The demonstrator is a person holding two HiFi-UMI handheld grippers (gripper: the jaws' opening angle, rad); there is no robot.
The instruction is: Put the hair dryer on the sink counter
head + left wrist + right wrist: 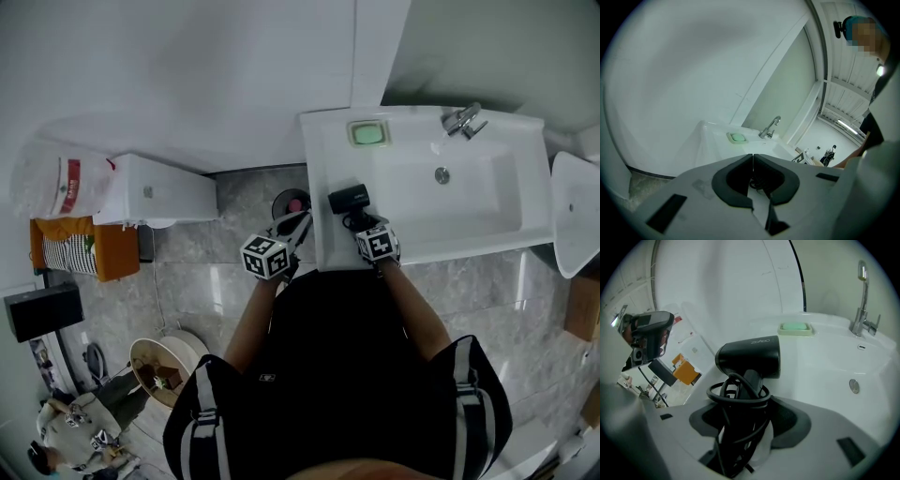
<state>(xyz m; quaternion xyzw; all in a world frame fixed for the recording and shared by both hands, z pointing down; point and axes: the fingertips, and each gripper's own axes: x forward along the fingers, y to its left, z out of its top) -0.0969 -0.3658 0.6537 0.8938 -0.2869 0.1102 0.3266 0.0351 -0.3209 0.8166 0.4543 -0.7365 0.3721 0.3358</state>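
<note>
A black hair dryer [349,199] [750,356] with its cord coiled round the handle is over the front left part of the white sink counter [328,159] [825,348]. My right gripper [361,223] [745,399] is shut on the handle and cord. Whether the dryer touches the counter I cannot tell. My left gripper [298,223] [752,157] hangs just left of the counter's edge, shut, with nothing between its fingers.
A green soap dish [368,133] [794,327] and a chrome faucet [463,120] [860,310] stand at the counter's back. A round bin [291,200] sits on the floor left of the sink. Further left are a white unit [159,192] and a plastic bag [61,183].
</note>
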